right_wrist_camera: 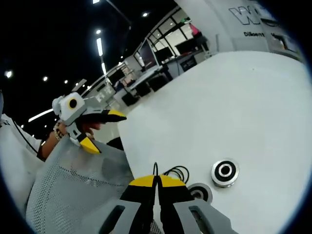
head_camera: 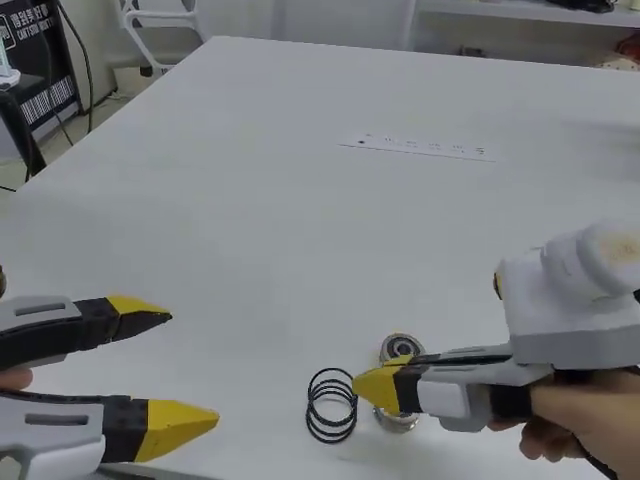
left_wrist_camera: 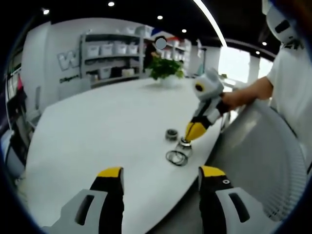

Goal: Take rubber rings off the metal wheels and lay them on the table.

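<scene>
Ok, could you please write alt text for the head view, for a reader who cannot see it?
The right gripper, fingers closed, reaches from the right to a pile of black rubber rings beside two metal wheels on a white table. The left gripper is open at lower left.

Left claw [head_camera: 190,370]: low left in the head view, jaws spread wide, yellow tips pointing right. Right claw [head_camera: 365,387]: low right, jaws pressed together, yellow tips pointing left, angled slightly down. The two claws face each other, well apart. Right hand [head_camera: 578,425]: wrapped around its claw's handle. Left hand [right_wrist_camera: 90,127]: gripping its claw's handle, forearm bare.
</scene>
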Motion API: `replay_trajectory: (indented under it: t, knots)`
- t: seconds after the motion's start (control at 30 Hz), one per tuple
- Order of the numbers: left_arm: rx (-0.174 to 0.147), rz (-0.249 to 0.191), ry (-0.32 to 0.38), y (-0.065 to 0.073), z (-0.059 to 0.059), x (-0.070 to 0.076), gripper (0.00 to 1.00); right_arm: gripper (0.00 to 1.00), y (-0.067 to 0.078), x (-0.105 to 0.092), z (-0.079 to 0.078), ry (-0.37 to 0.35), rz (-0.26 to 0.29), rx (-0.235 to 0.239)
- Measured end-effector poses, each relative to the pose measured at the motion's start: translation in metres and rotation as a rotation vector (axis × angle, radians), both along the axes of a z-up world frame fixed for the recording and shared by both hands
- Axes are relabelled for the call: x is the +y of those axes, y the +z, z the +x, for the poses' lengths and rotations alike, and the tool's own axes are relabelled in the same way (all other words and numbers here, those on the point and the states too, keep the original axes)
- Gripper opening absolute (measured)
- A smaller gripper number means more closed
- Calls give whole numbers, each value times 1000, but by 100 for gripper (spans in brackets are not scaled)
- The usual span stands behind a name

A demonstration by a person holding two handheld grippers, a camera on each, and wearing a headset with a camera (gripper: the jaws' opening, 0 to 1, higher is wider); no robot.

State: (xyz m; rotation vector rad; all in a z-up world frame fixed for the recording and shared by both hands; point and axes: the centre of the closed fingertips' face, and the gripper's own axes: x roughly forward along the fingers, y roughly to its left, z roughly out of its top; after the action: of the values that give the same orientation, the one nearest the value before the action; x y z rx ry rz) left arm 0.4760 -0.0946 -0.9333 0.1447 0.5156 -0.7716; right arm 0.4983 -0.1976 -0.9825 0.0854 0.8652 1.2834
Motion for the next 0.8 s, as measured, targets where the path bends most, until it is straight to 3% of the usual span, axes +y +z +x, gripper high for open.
replay_trajectory:
  t: [0.2,0.43,0.67,0.8]
  knots:
    - [14,4,7,-3,-1,1,62,0,-12,1,-10,43,-42,13]
    - [29,-25,21,-3,-1,2,62,0,-27,-2,-7,44,-105,-16]
    - [48,-51,28,-3,-2,1,61,0,-30,-3,-2,10,-102,-3]
    - [52,-50,31,-4,-2,2,61,0,-30,-2,1,7,-105,-26]
